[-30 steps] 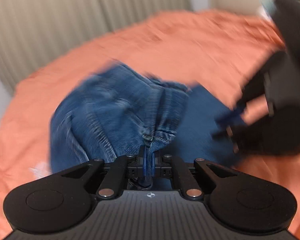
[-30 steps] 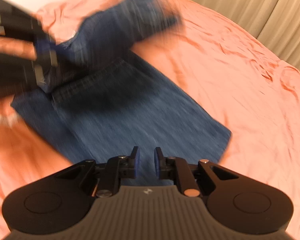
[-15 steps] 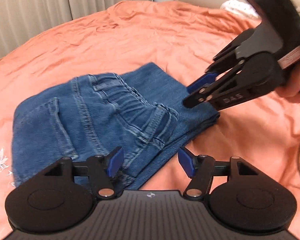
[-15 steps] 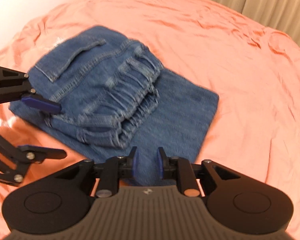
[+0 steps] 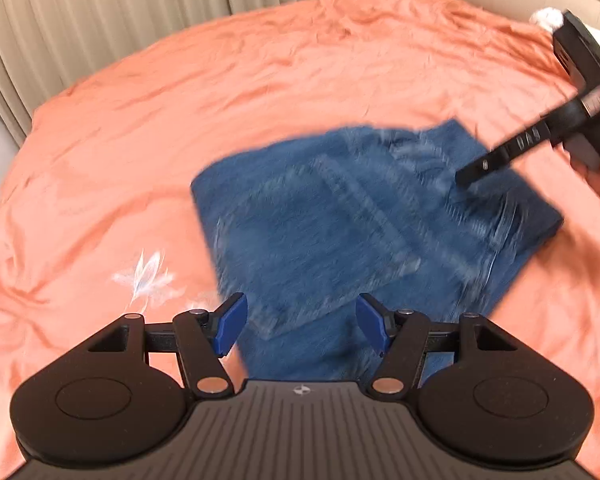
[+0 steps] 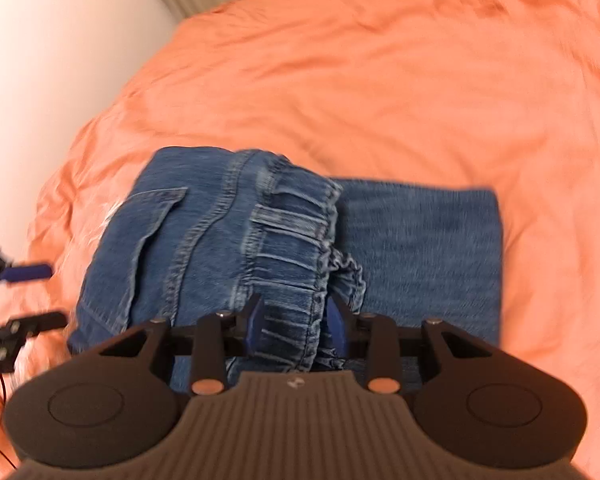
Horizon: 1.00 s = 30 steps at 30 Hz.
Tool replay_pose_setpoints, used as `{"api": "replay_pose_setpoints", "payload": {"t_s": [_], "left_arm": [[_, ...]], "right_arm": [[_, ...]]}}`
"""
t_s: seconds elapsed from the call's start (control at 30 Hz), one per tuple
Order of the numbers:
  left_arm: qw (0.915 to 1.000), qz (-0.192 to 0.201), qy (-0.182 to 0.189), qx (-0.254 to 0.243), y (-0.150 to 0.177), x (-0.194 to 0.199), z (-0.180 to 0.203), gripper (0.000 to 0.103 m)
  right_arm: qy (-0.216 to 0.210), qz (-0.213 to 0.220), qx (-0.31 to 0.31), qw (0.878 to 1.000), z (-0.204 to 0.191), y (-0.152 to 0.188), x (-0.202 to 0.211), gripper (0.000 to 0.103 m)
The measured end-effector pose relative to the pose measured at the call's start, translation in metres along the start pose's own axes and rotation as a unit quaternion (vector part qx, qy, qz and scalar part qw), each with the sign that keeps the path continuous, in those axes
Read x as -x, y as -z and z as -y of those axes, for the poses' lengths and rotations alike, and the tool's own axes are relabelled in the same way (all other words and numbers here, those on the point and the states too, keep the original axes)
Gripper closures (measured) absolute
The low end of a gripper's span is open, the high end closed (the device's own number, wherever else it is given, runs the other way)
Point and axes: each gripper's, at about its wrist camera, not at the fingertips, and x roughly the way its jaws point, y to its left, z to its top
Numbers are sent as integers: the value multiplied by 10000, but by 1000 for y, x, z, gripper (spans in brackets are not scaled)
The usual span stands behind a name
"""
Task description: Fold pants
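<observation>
The blue denim pants (image 5: 364, 232) lie folded in a stack on the orange bedspread (image 5: 220, 100). In the right wrist view the pants (image 6: 228, 248) show the waistband and a back pocket on top of a lower layer. My left gripper (image 5: 302, 326) is open and empty, just above the near edge of the pants. My right gripper (image 6: 296, 320) is open, its jaws on either side of the elastic waistband, not closed on it. The right gripper also shows in the left wrist view (image 5: 500, 156) over the far right of the pants.
Beige curtains (image 5: 100, 12) hang behind the bed. A white embroidered flower (image 5: 148, 280) marks the bedspread left of the pants. A white wall (image 6: 40, 60) borders the bed on the left in the right wrist view.
My left gripper let go of the pants, opened and pulled back. The top layer dropped onto the stack. My right gripper opened wider and moved over the waistband.
</observation>
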Motion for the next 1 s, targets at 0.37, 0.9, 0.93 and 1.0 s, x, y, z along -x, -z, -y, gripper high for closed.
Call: {"api": "replay_pose_setpoints", "payload": {"t_s": [0.37, 0.9, 0.93, 1.0], "left_arm": [[9990, -350, -245, 131, 59, -35, 3, 46], [9981, -320, -522, 78, 74, -17, 1, 99], [9981, -334, -524, 31, 74, -14, 2, 99], [9980, -384, -492, 49, 73, -15, 1, 98]], "right_arm": [[-145, 243, -664, 9974, 5, 7, 14, 103], [138, -4, -341, 9993, 10, 56, 49, 103], [-161, 22, -555, 9983, 17, 57, 50, 103], [-550, 228, -995, 9933, 23, 56, 56, 101]]}}
